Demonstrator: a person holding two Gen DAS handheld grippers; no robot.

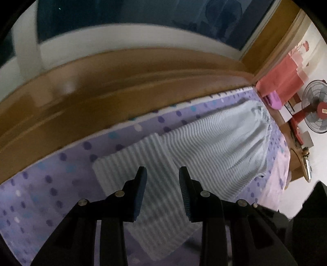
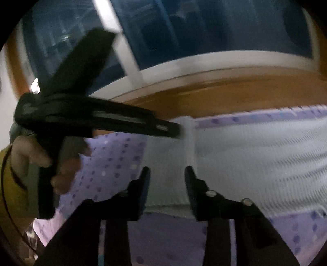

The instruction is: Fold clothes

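Note:
A white and grey striped garment (image 1: 214,143) lies spread on the purple dotted bed sheet (image 1: 51,194), with one part folded over near me. My left gripper (image 1: 162,171) hovers over that folded part, its jaws apart and no cloth between the pads. In the right wrist view the same left gripper (image 2: 175,129) shows from the side, its tip at a raised white crease of the garment (image 2: 255,159). My right gripper (image 2: 167,170) stands open just above the garment's near edge, holding nothing. A person's hand (image 2: 30,155) grips the left tool's handle.
A wooden bed frame (image 1: 102,92) runs along the far side of the bed, below a dark window (image 1: 143,16). At the right stand a red fan (image 1: 314,110), a red cloth (image 1: 282,77) and a small purple object (image 1: 273,100). A yellow sleeve (image 2: 8,184) is at the left.

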